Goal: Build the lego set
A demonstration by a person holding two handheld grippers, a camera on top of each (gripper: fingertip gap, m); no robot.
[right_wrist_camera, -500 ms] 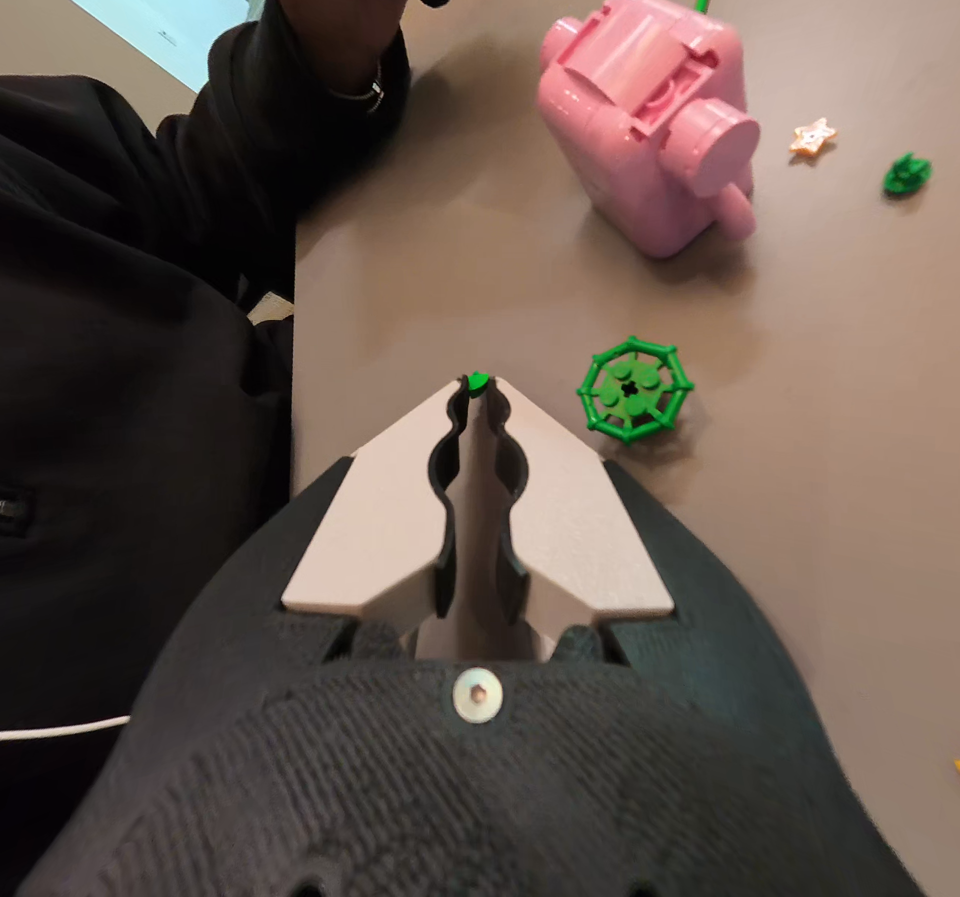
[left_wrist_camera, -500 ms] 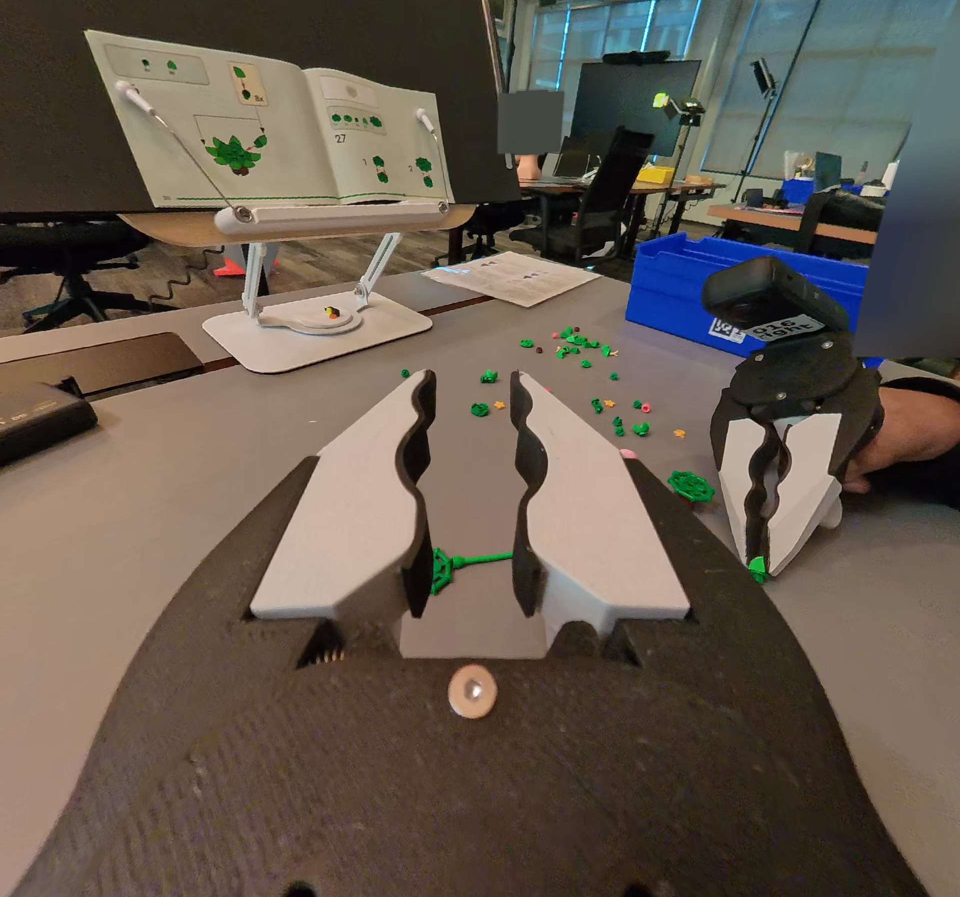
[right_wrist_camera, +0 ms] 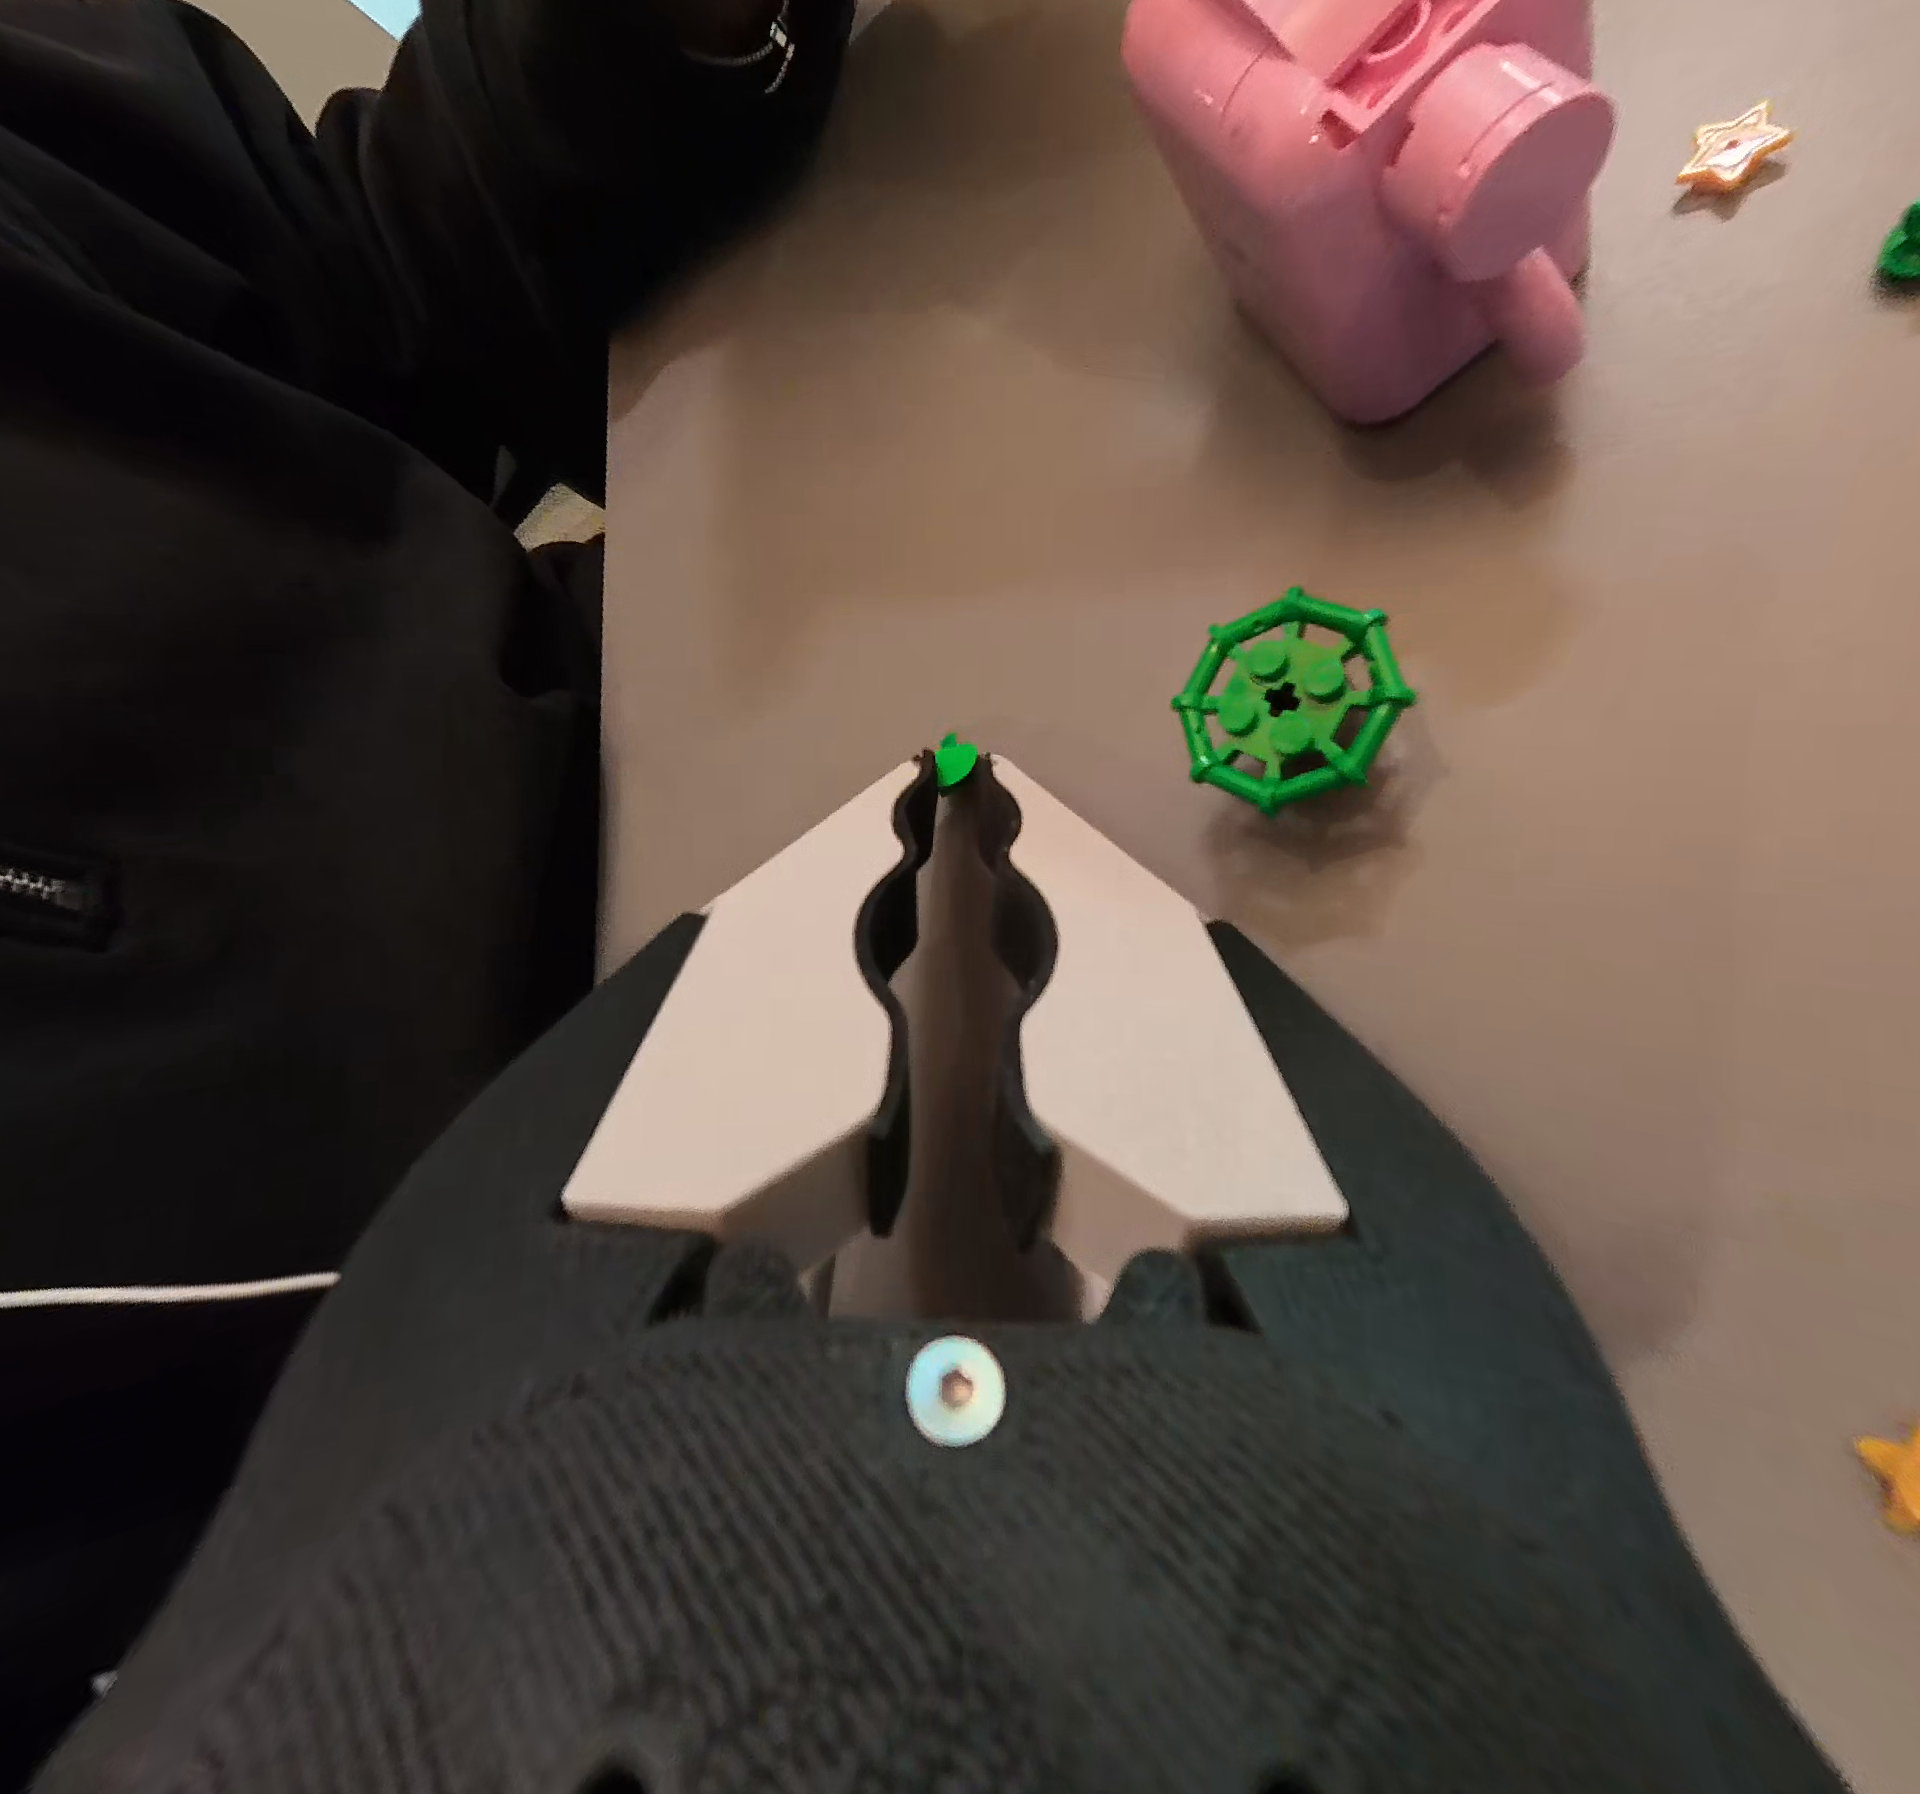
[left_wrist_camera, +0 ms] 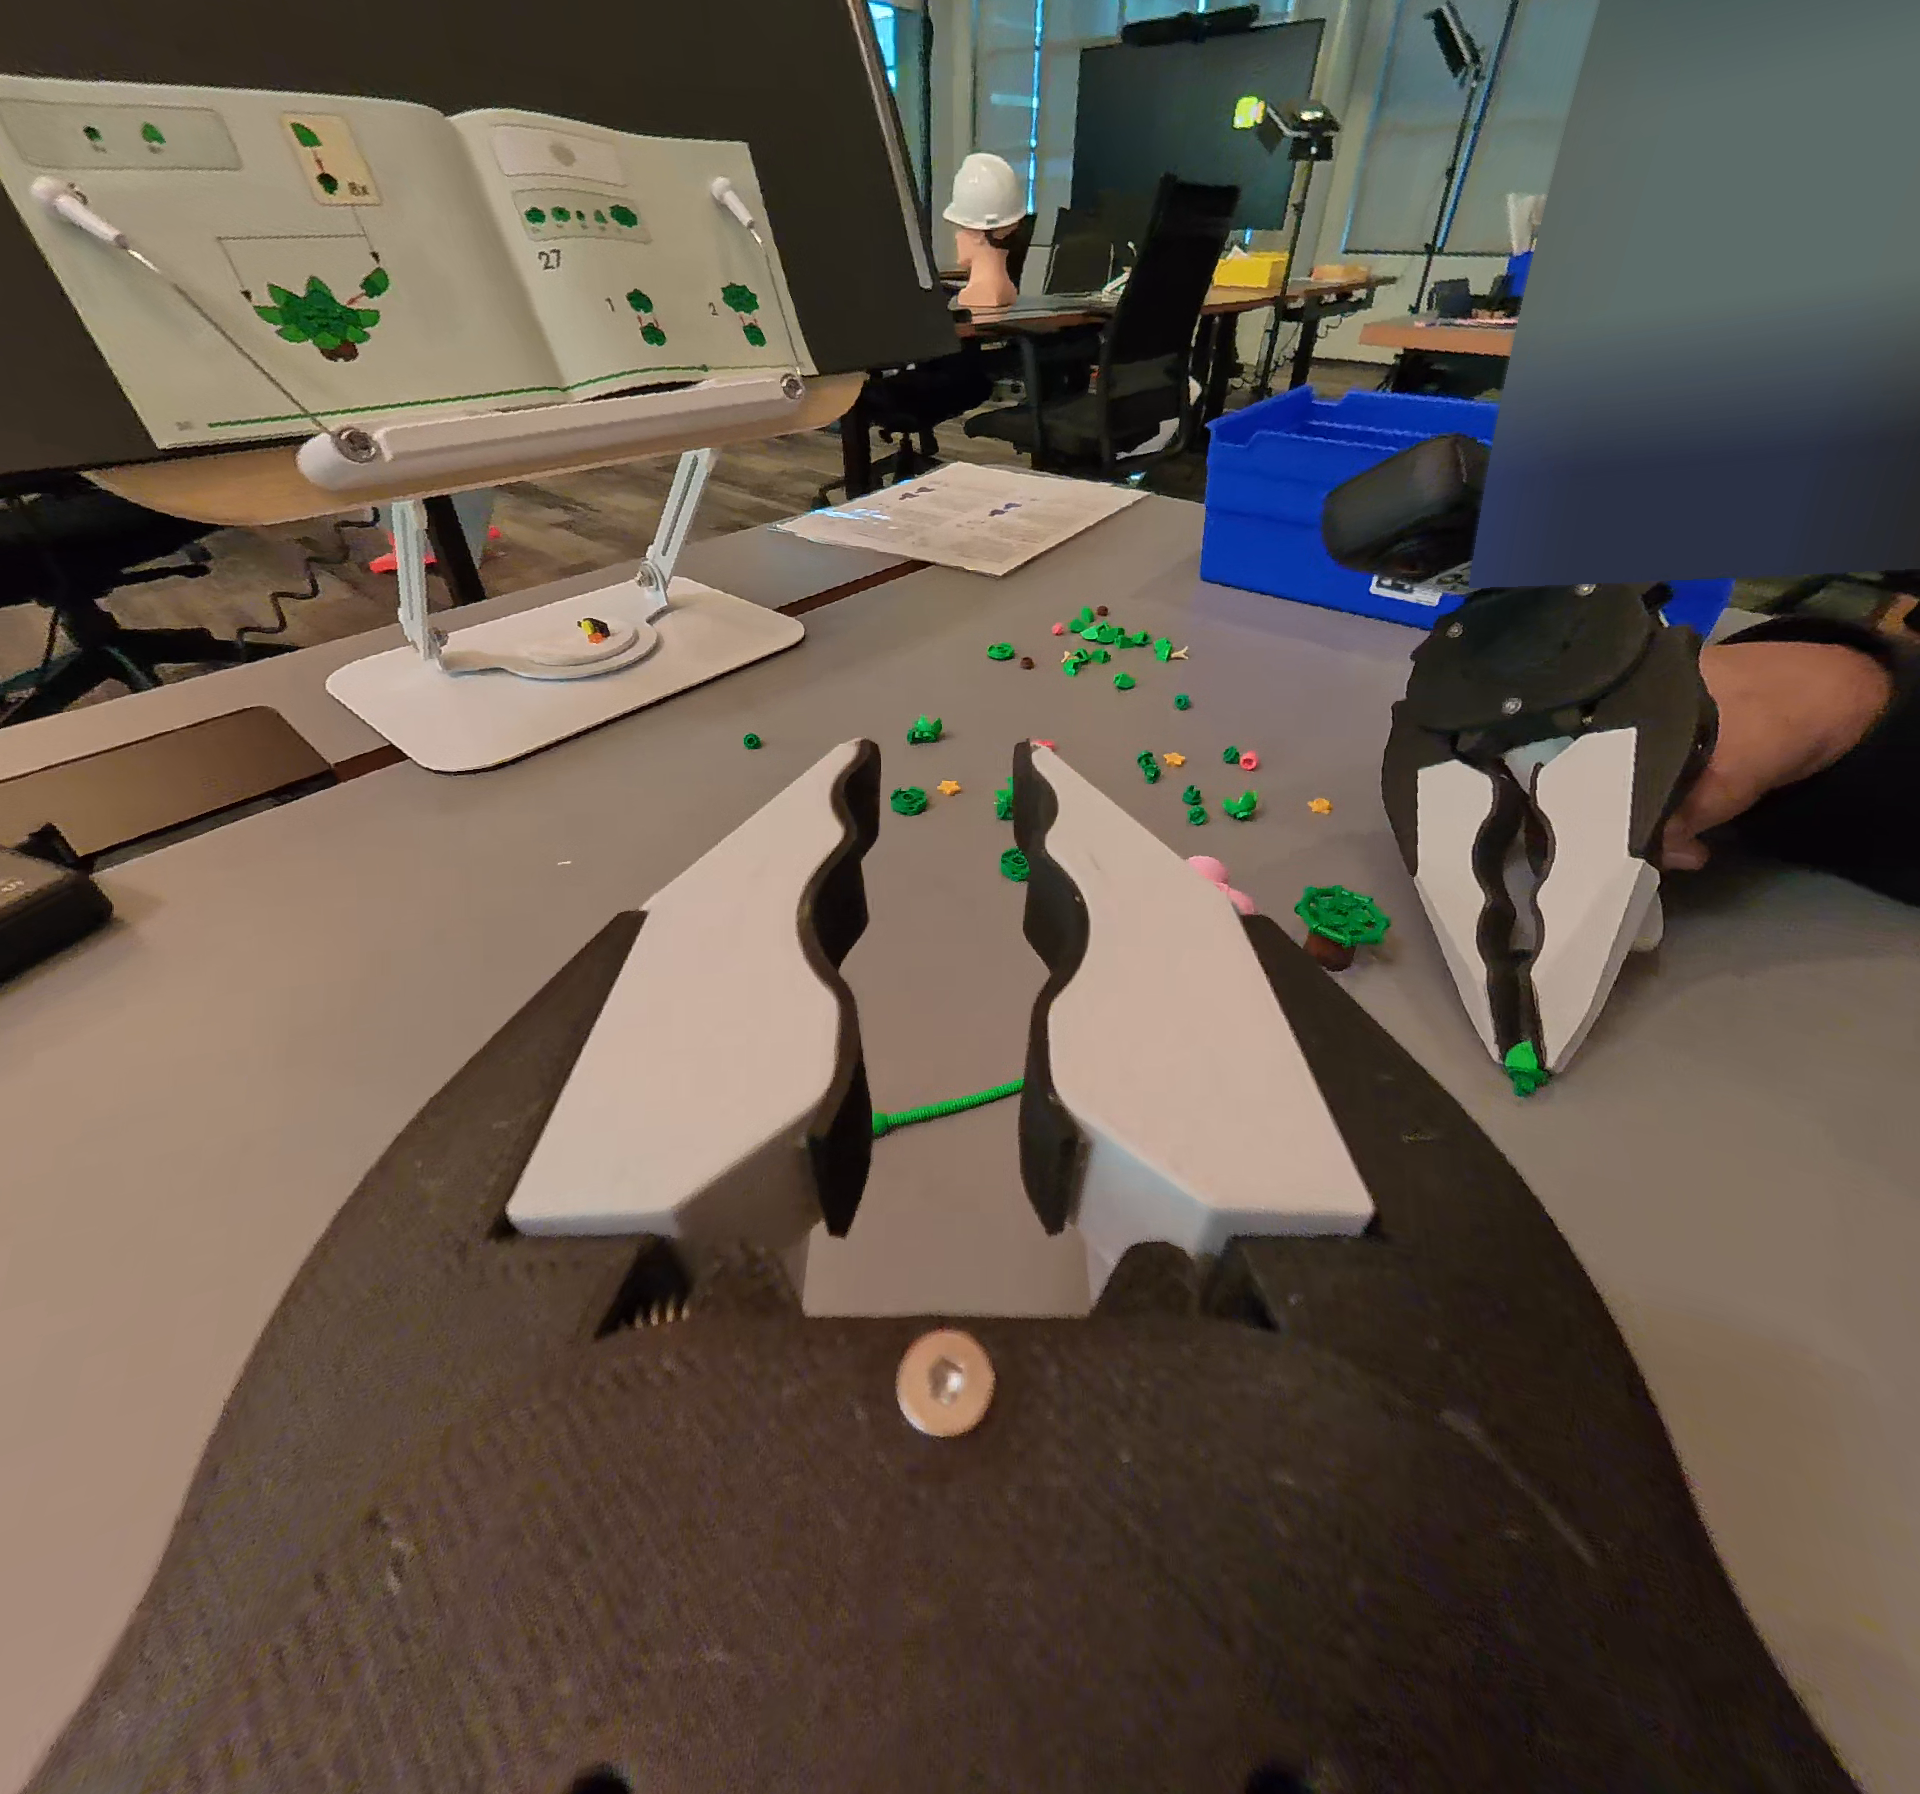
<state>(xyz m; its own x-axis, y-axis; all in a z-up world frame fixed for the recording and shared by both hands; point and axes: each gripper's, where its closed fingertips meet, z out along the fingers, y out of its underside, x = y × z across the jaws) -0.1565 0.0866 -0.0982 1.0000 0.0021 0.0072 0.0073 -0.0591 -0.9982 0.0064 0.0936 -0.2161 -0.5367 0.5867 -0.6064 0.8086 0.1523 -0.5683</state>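
A small green lego leaf (right_wrist_camera: 954, 764) is pinched at the fingertips of the right gripper (right_wrist_camera: 956, 770), over the grey table (right_wrist_camera: 935, 497). Near it stands a green web wheel (right_wrist_camera: 1294, 700). The left gripper (left_wrist_camera: 943, 757) is held open, and farther away loose pieces (left_wrist_camera: 1117, 638) lie scattered

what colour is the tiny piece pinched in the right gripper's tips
Green; clearest in the right wrist view.
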